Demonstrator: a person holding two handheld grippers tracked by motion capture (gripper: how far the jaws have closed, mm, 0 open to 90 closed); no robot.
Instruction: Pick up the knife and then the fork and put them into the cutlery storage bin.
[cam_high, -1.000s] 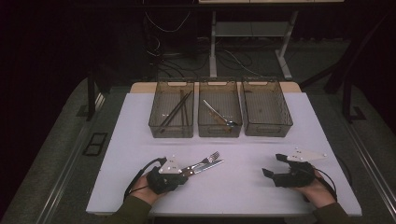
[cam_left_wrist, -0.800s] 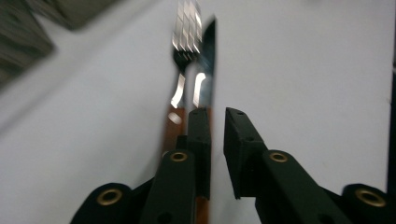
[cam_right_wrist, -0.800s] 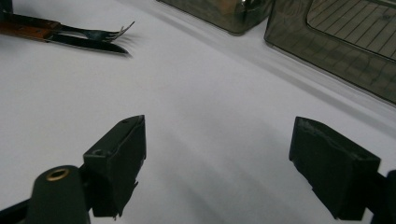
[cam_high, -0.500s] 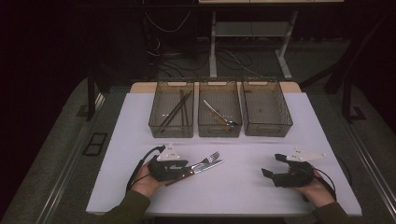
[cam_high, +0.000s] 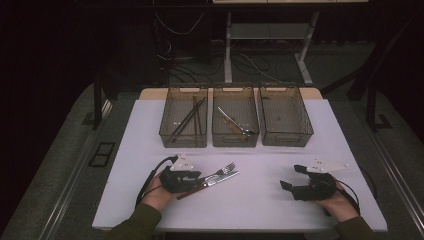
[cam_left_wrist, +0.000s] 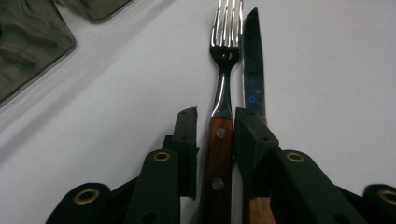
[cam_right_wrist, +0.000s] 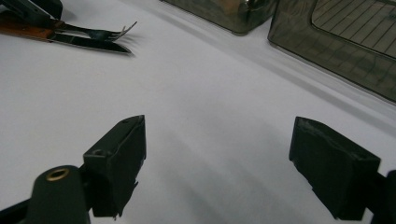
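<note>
A fork (cam_left_wrist: 223, 93) with a wooden handle lies on the white table, with a knife (cam_left_wrist: 253, 79) close beside it. My left gripper (cam_left_wrist: 215, 114) straddles the fork's handle. Its jaws have just been opening, and a gap shows between one pad and the handle. The knife's handle runs under the other jaw. In the high view the left gripper (cam_high: 197, 178) rests at the front left, with the fork (cam_high: 225, 169) and knife (cam_high: 220, 179) pointing right of it. My right gripper (cam_high: 292, 176) rests at the front right, wide open (cam_right_wrist: 219, 140) with bare table between its jaws.
Three smoky clear bins stand in a row at the back. The left bin (cam_high: 182, 141) holds dark sticks, the middle bin (cam_high: 235, 142) holds metal utensils, and the right bin (cam_high: 287, 140) has nothing in it. The white table (cam_high: 260, 200) ends just behind both hands.
The left hand has shifted slightly left and away from the table's front edge. Its jaws have loosened on the cutlery handles. Fork and knife lie about where they were; the right hand has kept still.
</note>
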